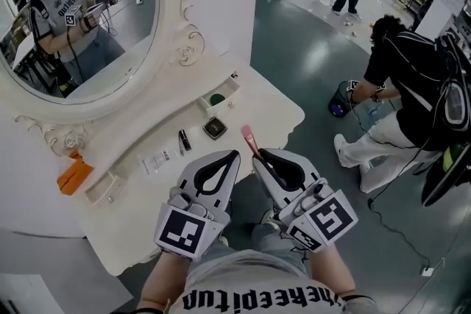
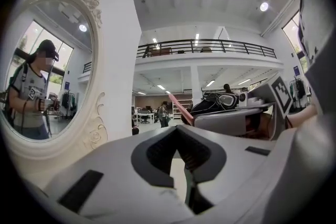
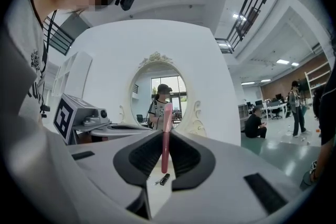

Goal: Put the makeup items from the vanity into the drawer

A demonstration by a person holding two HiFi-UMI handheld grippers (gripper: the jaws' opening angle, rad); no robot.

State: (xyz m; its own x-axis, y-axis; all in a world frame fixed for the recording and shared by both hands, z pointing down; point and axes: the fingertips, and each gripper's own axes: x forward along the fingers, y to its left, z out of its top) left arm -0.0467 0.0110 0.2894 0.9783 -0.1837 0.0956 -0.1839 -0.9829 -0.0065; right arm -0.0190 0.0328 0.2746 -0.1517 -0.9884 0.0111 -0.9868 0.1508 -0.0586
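Observation:
The white vanity (image 1: pixel 272 110) carries a black square compact (image 1: pixel 214 128), a dark lipstick tube (image 1: pixel 185 140) and a small clear item (image 1: pixel 156 160). A small drawer (image 1: pixel 229 87) stands open at its back right, with a dark round thing inside. My right gripper (image 1: pixel 259 155) is shut on a thin pink makeup stick (image 1: pixel 249 140), which juts up past the jaws (image 3: pixel 166 134). Beside it, my left gripper (image 1: pixel 234 155) is shut and empty, close to the vanity's front edge. The left gripper view shows its jaws (image 2: pixel 178 131) meeting, with the pink stick (image 2: pixel 182 111) beyond.
A large oval mirror (image 1: pixel 81 11) rises behind the vanity. An orange object (image 1: pixel 73 174) sits at the vanity's left end. A person in black (image 1: pixel 412 84) crouches on the grey floor to the right, with a cable (image 1: pixel 397 232) trailing nearby.

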